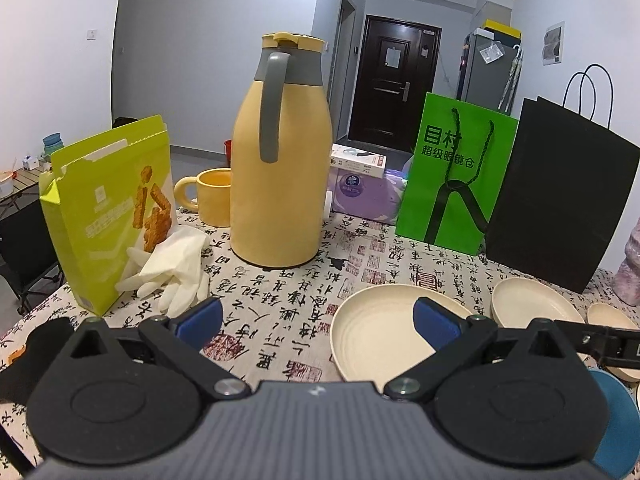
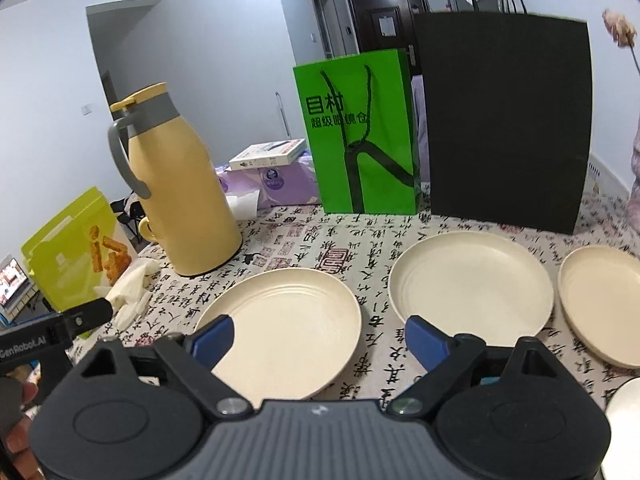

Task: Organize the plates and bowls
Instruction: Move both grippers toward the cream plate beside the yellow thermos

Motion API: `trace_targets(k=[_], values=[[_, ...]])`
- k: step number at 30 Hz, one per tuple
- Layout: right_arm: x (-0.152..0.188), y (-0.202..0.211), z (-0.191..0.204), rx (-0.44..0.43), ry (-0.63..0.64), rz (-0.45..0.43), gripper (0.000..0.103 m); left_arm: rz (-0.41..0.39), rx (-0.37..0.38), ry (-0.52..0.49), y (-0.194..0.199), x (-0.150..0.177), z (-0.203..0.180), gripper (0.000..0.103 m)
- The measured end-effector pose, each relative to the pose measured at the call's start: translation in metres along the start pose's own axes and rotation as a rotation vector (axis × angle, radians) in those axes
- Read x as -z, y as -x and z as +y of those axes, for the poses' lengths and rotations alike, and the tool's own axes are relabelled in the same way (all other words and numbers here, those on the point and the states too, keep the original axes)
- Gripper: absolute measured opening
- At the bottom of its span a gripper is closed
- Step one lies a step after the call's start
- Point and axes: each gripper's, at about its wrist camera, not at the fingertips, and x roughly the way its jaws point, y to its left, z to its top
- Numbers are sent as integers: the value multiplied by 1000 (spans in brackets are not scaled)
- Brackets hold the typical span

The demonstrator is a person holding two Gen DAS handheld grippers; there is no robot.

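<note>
Three cream plates lie in a row on the calligraphy-print tablecloth: a left plate (image 2: 288,320), a middle plate (image 2: 472,284) and a right plate (image 2: 604,304). My right gripper (image 2: 320,338) hovers open over the near edge of the left plate, and its blue pads touch nothing. The left wrist view shows my left gripper (image 1: 320,320) open too, just left of that same plate (image 1: 372,340), with its right pad over the plate's rim. A blue dish (image 1: 616,420) peeks in at the lower right, and a white rim (image 2: 624,420) shows at the right wrist view's corner.
A yellow thermos jug (image 1: 280,152) and a yellow mug (image 1: 208,196) stand behind. At the left are a green snack box (image 1: 104,216) and white gloves (image 1: 172,272). At the back stand a tissue pack (image 1: 364,196), a green bag (image 2: 360,136) and a black bag (image 2: 504,116).
</note>
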Motion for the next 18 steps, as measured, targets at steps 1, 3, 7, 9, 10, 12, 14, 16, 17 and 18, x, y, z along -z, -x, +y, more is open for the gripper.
trace_targets(k=[1,3,7,9,10,12,14,16,17,18], values=[[-1,-3,0,-4,-1,3,89,2,-5,-4,-3,-1,-1,103],[-2,-9,2,-5,7,7,88,12,-15,-7,-9,-3,-4,103],[-5,-22,6,10,18,24,86,39,-16,5,-23,-6,-7,103],[-7,-29,7,18,18,35,86,50,-21,12,-29,-8,-9,103],[-8,-31,7,23,18,39,85,53,-22,14,-32,-10,-10,103],[-9,-38,8,33,20,52,85,56,-29,20,-39,-13,-12,103],[-10,-44,8,44,23,62,85,63,-31,30,-45,-15,-13,103],[-11,-51,9,60,26,74,84,77,-33,43,-53,-15,-15,103],[-11,-54,9,67,24,80,83,84,-33,49,-57,-16,-15,103],[-11,-58,9,74,20,90,82,90,-33,53,-61,-15,-16,103]])
